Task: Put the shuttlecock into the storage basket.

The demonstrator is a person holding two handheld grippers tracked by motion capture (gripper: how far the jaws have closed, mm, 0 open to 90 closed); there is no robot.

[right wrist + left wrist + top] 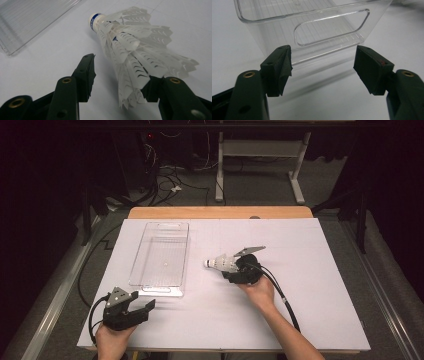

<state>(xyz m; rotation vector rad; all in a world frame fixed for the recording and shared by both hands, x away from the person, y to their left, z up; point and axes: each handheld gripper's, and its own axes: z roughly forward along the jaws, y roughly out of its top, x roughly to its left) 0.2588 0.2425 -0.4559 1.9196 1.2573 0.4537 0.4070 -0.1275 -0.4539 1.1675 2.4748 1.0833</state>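
High view: a white worktop (310,285) carries a clear plastic tray (161,254) on its left half, long side running from near to far, with nothing inside it. Right of the tray, near the middle of the worktop, a white shuttlecock (219,263) lies with its cork tip pointing left toward the tray, a short way off from it. The right gripper (231,266) sits at the feathered end, the person's right hand (259,291) behind it. Right gripper view: the shuttlecock (130,50) has a blue band round its cork, and its feather skirt lies against the right-hand jaw, while the left-hand jaw stands apart from the feathers with bare worktop between them; the jaws are partly open and do not clamp the shuttlecock. The left gripper (142,309) rests at the near left of the worktop, just near of the tray's near end, held by the left hand (112,340). Left gripper view: its jaws stand wide open with nothing between them, facing the tray's (312,30) near wall and its cut-out handle.
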